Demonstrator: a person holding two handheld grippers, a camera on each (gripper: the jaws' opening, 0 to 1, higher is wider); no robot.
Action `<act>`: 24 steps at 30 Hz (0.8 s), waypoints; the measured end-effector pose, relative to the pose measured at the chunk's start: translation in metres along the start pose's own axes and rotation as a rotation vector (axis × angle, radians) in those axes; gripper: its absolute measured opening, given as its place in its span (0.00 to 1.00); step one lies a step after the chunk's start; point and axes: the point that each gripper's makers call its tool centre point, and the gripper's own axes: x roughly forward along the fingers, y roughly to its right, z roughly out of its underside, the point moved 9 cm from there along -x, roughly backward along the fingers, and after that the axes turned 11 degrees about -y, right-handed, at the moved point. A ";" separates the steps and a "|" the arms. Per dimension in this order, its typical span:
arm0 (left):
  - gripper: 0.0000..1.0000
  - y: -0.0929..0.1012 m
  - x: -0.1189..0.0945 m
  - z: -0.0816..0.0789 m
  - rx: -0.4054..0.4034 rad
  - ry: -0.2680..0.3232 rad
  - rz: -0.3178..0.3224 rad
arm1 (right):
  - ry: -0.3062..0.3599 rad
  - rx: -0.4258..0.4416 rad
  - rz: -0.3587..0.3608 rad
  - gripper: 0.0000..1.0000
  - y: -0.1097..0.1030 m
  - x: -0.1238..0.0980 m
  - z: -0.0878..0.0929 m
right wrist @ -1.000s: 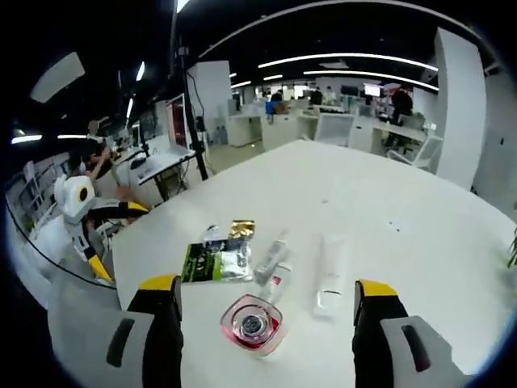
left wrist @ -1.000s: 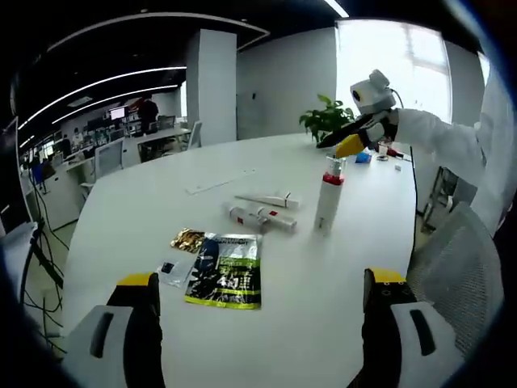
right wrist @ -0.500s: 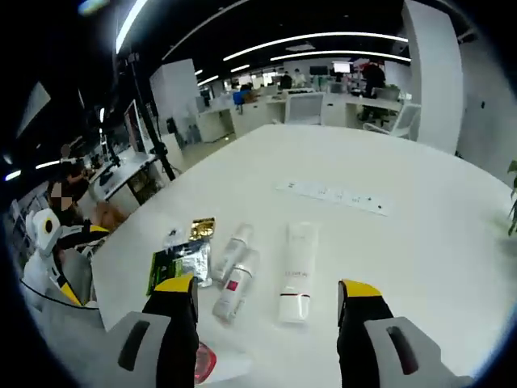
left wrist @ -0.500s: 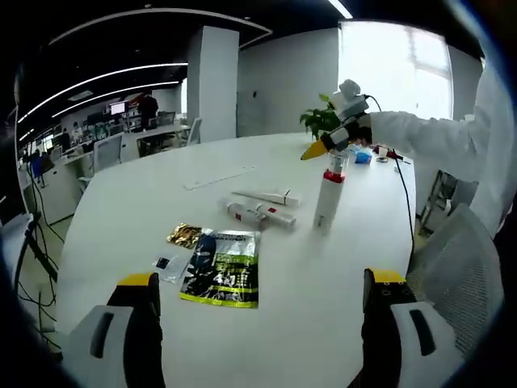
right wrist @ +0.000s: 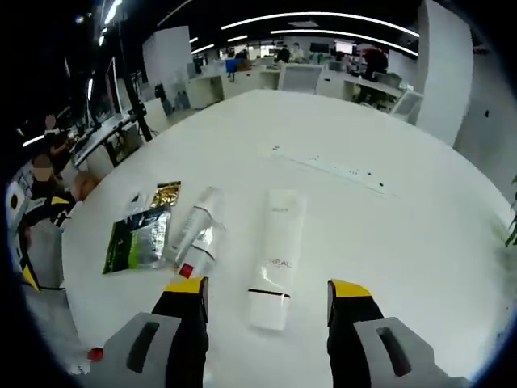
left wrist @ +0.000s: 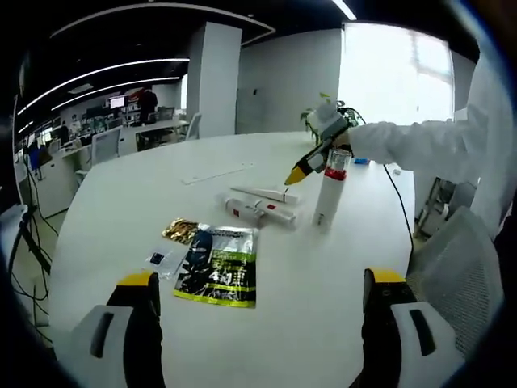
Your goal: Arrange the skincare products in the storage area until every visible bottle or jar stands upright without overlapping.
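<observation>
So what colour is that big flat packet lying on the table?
Dark with green, clearest in the left gripper view: packet.

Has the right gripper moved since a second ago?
Yes. In the left gripper view, the right gripper has come down from above the upright white red-banded bottle toward the flat white tube.

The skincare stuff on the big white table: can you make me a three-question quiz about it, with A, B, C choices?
1. Where is the white tube in the right gripper view?
A. Lying flat on the table, ahead of the right gripper
B. Standing on the green packet
C. Held in the jaws

2. What colour is the band near the top of the standing bottle in the left gripper view?
A. Blue
B. Red
C. Black

3. How are the left gripper's jaws?
A. Shut on a jar
B. Shut on the tube
C. Open, holding nothing

Answers: 1 A, the tube lies lengthwise between and beyond the jaw tips. 2 B, a red ring sits under the clear cap. 3 C, the jaws stand wide apart with bare table between them.
</observation>
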 end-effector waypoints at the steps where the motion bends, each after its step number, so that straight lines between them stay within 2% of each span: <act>1: 0.99 0.000 0.001 0.001 -0.006 0.002 0.001 | -0.009 -0.003 0.001 0.50 0.001 0.003 0.001; 10: 0.99 0.001 0.008 0.008 -0.028 -0.016 0.021 | -0.052 -0.016 0.023 0.42 0.003 0.029 0.004; 14: 0.99 0.000 0.009 0.010 -0.031 -0.021 0.024 | -0.044 -0.018 0.035 0.37 0.005 0.036 -0.001; 21: 0.98 0.000 0.012 0.012 -0.034 -0.028 0.036 | -0.069 -0.065 0.041 0.34 0.003 0.048 -0.005; 24: 0.98 0.001 0.012 0.012 -0.034 -0.030 0.034 | -0.085 -0.074 0.042 0.36 0.001 0.051 -0.006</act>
